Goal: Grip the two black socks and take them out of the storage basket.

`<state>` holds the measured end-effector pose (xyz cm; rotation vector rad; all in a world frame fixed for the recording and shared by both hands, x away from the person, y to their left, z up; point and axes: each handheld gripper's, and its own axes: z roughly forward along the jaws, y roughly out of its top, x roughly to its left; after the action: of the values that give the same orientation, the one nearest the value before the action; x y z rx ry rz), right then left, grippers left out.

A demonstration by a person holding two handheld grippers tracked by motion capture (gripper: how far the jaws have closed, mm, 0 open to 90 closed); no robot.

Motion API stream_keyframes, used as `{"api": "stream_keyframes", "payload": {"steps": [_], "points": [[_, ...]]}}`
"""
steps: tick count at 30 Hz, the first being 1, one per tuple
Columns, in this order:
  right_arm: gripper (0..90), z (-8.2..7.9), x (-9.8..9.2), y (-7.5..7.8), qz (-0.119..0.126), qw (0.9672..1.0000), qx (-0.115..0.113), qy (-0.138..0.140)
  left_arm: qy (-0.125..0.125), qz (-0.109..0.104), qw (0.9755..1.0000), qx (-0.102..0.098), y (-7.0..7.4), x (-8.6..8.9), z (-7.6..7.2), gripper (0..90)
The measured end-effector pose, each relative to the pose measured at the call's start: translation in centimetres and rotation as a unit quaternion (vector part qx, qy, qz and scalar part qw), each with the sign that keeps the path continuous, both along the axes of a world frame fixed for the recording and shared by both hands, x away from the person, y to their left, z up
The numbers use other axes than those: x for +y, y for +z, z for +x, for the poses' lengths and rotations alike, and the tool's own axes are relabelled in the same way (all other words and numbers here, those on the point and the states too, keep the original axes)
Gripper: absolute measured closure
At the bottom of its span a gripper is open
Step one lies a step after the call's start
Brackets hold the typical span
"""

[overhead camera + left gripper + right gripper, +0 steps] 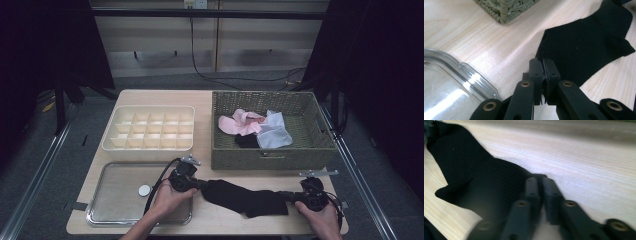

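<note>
Dim surroundings, blurred right gripper view

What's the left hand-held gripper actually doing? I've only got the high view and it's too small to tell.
Observer: The left hand-held gripper has its jaws shut on the edge of the black sock.
Operator: And the right one?
Observer: The right hand-held gripper is shut too, its fingertips at the sock's other end; the picture is too blurred to tell whether fabric is pinched.
Operator: Is the sock lifted?
Observer: No, in the left gripper view it lies flat on the table, beside the tray.
</note>
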<state>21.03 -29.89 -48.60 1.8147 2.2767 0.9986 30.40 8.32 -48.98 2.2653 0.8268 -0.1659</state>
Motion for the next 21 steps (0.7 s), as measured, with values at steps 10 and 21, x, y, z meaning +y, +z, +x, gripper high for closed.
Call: {"api": "stream_keyframes", "payload": {"steps": [10,21], "points": [[88.5,1.1,-1.6,-0.1,-0.005,0.9998,-0.002,-0.019,-0.018,-0.004,0.9997,0.018,0.1,0.1,-1.7,87.5],[74.8,0.8,-2.2,0.1,0.019,0.9991,-0.015,-0.036,-0.007,-0.026,0.9995,0.015,0.3,0.4,-2.4,69.4]]}}
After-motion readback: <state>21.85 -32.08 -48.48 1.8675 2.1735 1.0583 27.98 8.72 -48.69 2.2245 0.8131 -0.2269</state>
